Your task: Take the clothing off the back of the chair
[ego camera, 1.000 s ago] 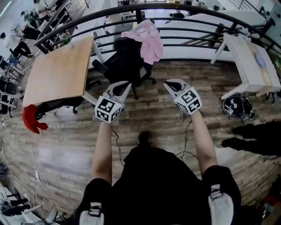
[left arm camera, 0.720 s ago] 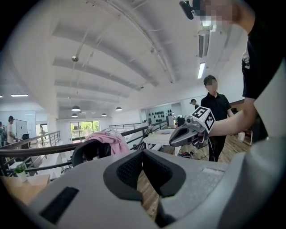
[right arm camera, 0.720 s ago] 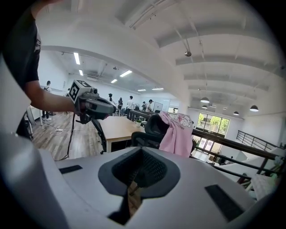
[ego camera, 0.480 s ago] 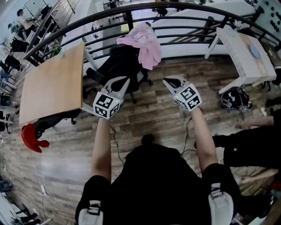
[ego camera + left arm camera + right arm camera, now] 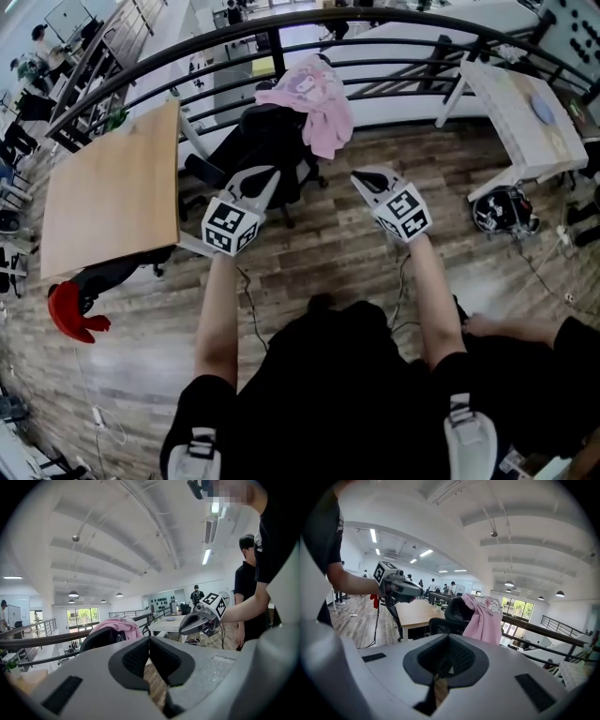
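A pink garment (image 5: 314,103) hangs over the back of a black office chair (image 5: 262,150) by the railing; it also shows as pink cloth (image 5: 117,626) in the left gripper view and as a draped pink garment (image 5: 487,618) in the right gripper view. My left gripper (image 5: 265,175) is shut and empty, just short of the chair's seat. My right gripper (image 5: 364,176) is shut and empty too, to the right of the chair and below the garment. In each gripper view the jaws meet with nothing between them.
A wooden desk (image 5: 112,183) stands left of the chair, a white table (image 5: 525,117) at the right. A dark curved railing (image 5: 394,19) runs behind both. A red object (image 5: 70,309) lies on the floor at the left, a dark helmet-like thing (image 5: 504,211) under the white table. Another person's arm (image 5: 525,330) is at right.
The chair with the pink garment has come nearer as I stepped toward it. Both grippers stay shut, held out in front. A person at the right has shifted position.
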{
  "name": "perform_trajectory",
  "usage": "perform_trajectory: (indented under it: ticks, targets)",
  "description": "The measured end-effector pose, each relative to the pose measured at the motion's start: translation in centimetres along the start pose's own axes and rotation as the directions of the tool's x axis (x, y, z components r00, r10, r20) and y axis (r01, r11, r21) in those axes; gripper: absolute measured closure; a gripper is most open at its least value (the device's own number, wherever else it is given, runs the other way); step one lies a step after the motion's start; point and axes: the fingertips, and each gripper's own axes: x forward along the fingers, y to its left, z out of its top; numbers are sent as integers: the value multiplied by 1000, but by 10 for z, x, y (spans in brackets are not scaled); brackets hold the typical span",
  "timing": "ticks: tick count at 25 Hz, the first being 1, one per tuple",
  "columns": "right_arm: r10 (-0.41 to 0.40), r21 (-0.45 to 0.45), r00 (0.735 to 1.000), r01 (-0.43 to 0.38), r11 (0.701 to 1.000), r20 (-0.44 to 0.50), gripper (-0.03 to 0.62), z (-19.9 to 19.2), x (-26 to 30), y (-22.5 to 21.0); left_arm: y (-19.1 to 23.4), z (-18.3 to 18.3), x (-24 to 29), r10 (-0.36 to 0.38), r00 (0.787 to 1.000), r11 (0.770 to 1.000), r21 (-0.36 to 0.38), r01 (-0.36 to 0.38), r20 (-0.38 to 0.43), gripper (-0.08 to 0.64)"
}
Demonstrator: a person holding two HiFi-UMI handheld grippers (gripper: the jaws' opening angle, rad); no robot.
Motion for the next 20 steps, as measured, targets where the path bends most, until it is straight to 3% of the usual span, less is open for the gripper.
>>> perform_trajectory:
  ticks: [4, 15, 20]
  targets:
    - [-8, 6, 1000, 8, 1000, 3, 594, 3, 7, -5, 10, -2, 0, 6, 1000, 1000, 6, -6, -4, 557]
    - [14, -14, 1000, -14, 1000, -20, 594, 3, 29, -51, 60, 8, 27, 121, 993, 992, -24, -121, 15, 554]
    - [32, -28, 999, -32, 999, -8, 594, 8, 45, -86, 74, 6, 57, 124, 992, 992, 1, -124, -17, 430]
